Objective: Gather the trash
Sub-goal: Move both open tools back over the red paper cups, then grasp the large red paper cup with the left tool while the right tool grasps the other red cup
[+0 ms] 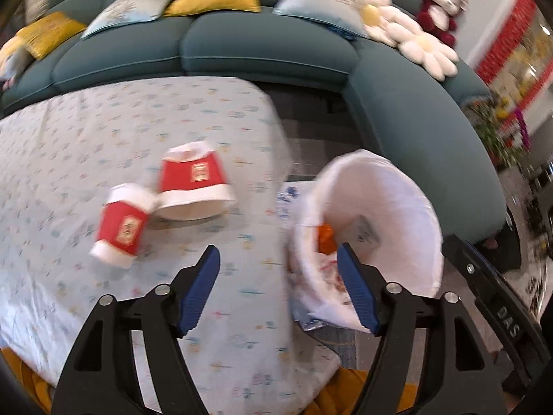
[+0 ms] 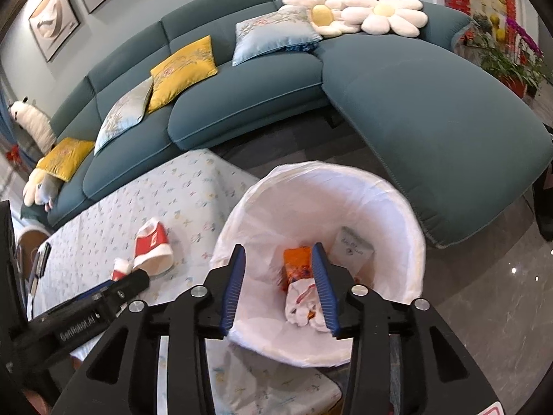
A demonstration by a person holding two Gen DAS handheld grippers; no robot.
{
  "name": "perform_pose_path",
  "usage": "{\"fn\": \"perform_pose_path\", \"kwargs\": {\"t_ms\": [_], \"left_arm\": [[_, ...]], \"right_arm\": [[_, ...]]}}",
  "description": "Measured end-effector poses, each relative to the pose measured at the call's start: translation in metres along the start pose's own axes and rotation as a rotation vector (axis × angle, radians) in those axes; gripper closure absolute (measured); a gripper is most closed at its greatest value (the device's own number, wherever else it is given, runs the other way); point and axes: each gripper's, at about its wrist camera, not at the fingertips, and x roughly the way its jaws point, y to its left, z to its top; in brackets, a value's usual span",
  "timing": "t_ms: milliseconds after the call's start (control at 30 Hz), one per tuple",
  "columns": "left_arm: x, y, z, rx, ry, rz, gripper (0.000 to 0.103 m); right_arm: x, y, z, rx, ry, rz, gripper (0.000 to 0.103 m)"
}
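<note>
Two red and white paper cups lie on their sides on the cloth-covered table [image 1: 103, 145]: a small cup [image 1: 122, 230] and a larger crushed cup [image 1: 195, 181]. They also show in the right wrist view, the small cup [image 2: 121, 268] and the larger cup [image 2: 153, 247]. A white-lined trash bin [image 1: 390, 207] [image 2: 345, 214] stands off the table's right edge, holding an orange wrapper [image 2: 297, 264], crumpled white trash [image 2: 304, 302] and a grey packet [image 2: 354, 245]. My left gripper [image 1: 278, 256] is open and empty, over the table edge near the cups. My right gripper [image 2: 278, 254] is open and empty above the bin.
A teal sectional sofa [image 2: 414, 110] with yellow, pale blue and flower cushions wraps behind the table and bin. A red plush toy [image 1: 440, 7] sits at its corner. Potted plants [image 2: 511, 65] stand at the right. Grey floor [image 2: 490, 294] lies right of the bin.
</note>
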Motion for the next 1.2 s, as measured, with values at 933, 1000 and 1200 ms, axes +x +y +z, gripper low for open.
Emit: {"fn": "perform_pose_path", "kwargs": {"t_ms": [933,1000,1200], "left_arm": [[0.028,0.143,0.001,-0.07,0.055,0.156,0.01],[0.039,0.143,0.005,-0.06,0.073,0.151,0.01],[0.069,0.145,0.013,-0.046,0.118,0.152,0.01]], "right_arm": [[0.057,0.12,-0.029,-0.126,0.132,0.074,0.05],[0.063,0.123,-0.027,-0.126,0.138,0.072,0.05],[0.084,0.135,-0.026,-0.129,0.169,0.07,0.05]]}}
